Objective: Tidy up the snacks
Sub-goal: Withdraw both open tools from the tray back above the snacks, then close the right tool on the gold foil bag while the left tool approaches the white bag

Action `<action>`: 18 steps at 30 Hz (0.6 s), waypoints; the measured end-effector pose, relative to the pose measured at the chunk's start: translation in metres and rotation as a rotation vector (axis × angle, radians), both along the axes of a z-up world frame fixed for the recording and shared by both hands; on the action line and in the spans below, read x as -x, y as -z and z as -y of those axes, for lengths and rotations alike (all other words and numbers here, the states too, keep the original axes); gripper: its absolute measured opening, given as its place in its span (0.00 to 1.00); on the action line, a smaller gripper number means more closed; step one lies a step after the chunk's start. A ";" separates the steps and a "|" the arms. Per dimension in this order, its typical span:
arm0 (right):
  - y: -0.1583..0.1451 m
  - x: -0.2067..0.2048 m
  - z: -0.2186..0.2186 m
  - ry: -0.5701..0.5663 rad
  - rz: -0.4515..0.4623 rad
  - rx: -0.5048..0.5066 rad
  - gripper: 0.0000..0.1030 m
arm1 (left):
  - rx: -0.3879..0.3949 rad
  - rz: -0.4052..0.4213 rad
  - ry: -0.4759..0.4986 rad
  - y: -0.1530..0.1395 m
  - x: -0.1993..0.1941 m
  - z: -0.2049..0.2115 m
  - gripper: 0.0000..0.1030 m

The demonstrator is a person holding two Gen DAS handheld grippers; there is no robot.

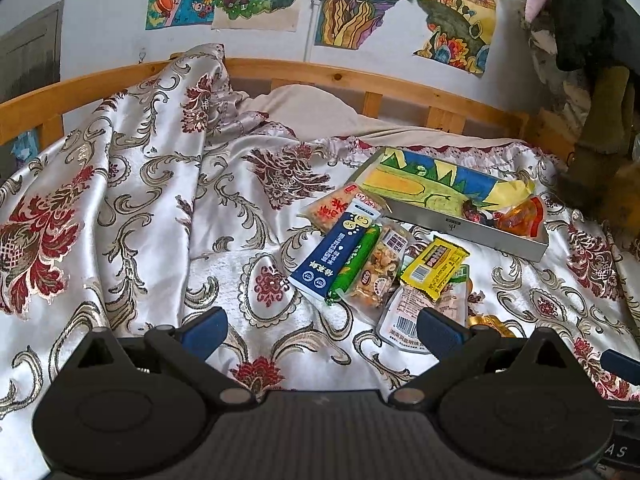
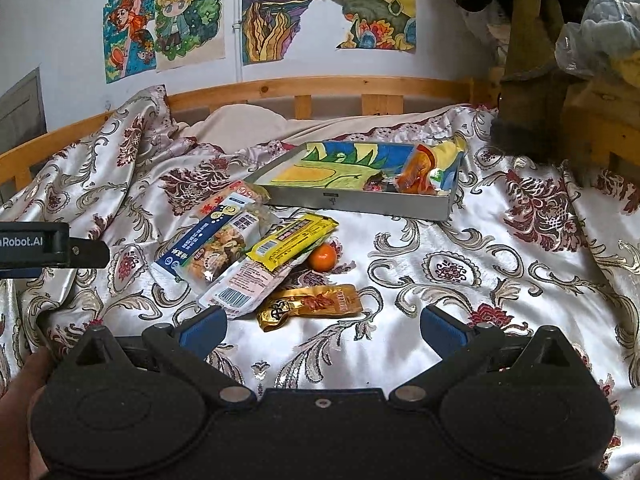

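Lying in a loose overlapping pile on the bed's satin floral bedspread are the snacks: a blue calcium-drink pouch, a green sausage stick resting on it, a clear mixed-nut bag, a yellow wafer bar, a white barcoded packet, a gold foil packet and a small orange tucked just beside the yellow bar. Sitting just behind the pile is a shallow grey tray, lined with a crayon drawing, and an orange snack bag and a dark candy are lying in its right end.

The left gripper is hovering low over the bedspread, its blue-padded fingers spread wide and holding nothing, with the right pad overlapping the white packet's edge in view. The right gripper is hanging over bare bedspread near the gold packet, its fingers likewise spread apart and empty. A hand is showing at the lower left of the right wrist view. Children's drawings are hanging on the wall above the wooden bed rail.
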State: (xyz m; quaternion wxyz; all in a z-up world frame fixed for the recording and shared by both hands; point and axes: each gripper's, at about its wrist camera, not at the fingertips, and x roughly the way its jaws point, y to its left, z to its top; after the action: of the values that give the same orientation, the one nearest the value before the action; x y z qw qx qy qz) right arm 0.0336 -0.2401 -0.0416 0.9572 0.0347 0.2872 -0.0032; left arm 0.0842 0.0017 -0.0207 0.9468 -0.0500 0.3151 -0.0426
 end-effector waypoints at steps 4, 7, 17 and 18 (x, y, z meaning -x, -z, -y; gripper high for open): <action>0.001 -0.003 -0.002 -0.008 -0.010 0.004 0.99 | -0.029 -0.007 0.001 0.006 -0.007 0.006 0.99; 0.001 -0.004 -0.003 -0.013 -0.013 0.012 0.99 | -0.042 -0.016 0.010 0.011 -0.015 0.011 0.99; 0.006 -0.016 -0.001 -0.027 -0.049 -0.017 0.99 | -0.031 -0.022 0.083 0.021 -0.040 0.024 0.99; 0.006 -0.016 0.000 -0.038 -0.053 -0.039 0.99 | -0.031 -0.025 0.099 0.021 -0.044 0.026 0.99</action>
State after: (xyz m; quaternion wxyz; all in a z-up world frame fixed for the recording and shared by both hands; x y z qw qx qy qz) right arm 0.0500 -0.2405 -0.0478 0.9484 0.0477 0.3129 0.0194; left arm 0.1278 -0.0247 -0.0420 0.9401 -0.0202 0.3297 -0.0841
